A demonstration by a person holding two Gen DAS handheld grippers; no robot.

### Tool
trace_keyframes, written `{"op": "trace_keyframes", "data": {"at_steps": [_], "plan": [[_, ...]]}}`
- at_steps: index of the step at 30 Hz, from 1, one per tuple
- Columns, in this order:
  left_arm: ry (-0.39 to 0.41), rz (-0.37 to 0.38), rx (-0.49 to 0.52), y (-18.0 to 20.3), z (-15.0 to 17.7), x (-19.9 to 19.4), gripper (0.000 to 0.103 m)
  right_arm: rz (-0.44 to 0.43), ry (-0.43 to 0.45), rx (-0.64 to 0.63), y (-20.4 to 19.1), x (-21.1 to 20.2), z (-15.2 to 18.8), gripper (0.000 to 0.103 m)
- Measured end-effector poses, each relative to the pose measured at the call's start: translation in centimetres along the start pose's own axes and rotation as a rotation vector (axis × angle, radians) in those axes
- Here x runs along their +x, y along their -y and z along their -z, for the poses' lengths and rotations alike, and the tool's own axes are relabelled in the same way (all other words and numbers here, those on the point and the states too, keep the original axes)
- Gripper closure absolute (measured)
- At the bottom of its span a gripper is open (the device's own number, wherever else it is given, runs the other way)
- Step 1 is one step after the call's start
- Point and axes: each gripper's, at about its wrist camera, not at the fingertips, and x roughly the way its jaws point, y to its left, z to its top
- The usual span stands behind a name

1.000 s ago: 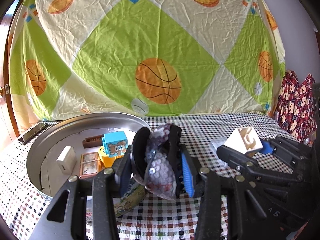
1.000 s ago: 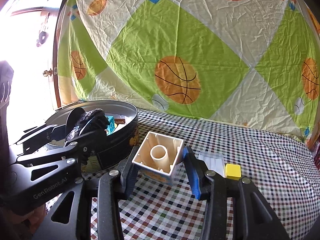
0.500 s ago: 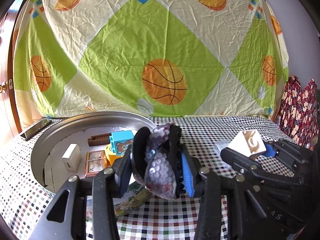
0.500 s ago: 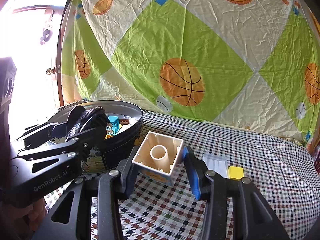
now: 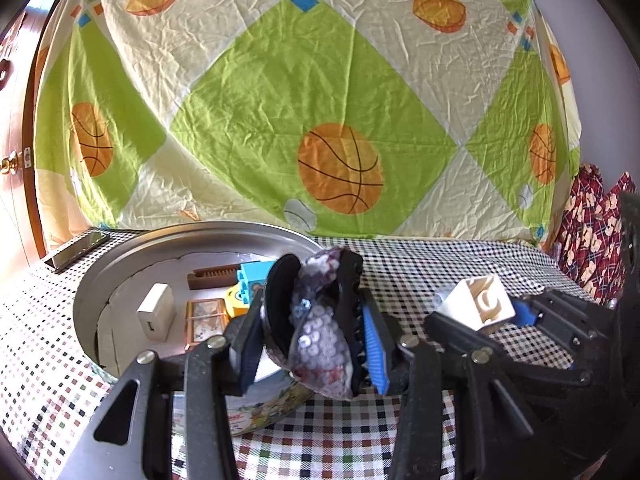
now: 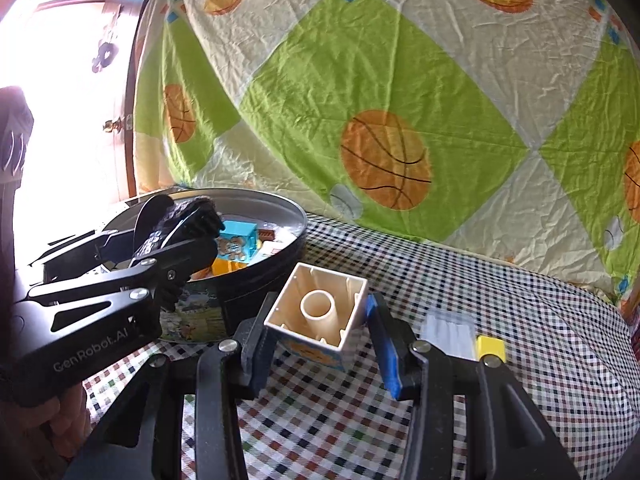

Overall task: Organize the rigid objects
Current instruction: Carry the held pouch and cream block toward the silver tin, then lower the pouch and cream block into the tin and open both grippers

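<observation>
Landmark: I take the round silver metal tin [image 5: 120, 280] on the checked tablecloth [image 6: 540, 320] as my reference.
Left gripper [image 5: 316, 340]: I have its fingers clamped on a black hair claw clip with a sequinned bow [image 5: 320, 320], held just above the tin's near rim.
Right gripper [image 6: 320, 336]: I hold a cream hollow plastic building block [image 6: 320, 316] between its pads, open underside towards the camera, just to the right of the tin and off the cloth.
Inside the tin: I see a blue bear-print block [image 6: 236, 242], a yellow piece [image 6: 224, 268], a white rectangular charger [image 5: 154, 312], a small framed picture [image 5: 204, 316] and a brown comb [image 5: 214, 274].
Right of the tin: a clear plastic box [image 6: 450, 332] and a small yellow cube [image 6: 490, 348] lie well apart from it.
</observation>
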Motion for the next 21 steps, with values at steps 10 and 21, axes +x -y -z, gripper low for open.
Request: {"op": "trace_keyframes", "data": {"at_steps": [10,21], "plan": [[0.038,-0.033,-0.015,-3.1,-1.7,-2.5,0.061,-0.088,-0.032,0.01,-1.9,1.3,-2.7,0.057],[-0.049,-0.111,-0.004,-8.8,-4.2,-0.8,0.06,-0.196,-0.08,0.007,-4.9,5.5,-7.0,0.057]]}}
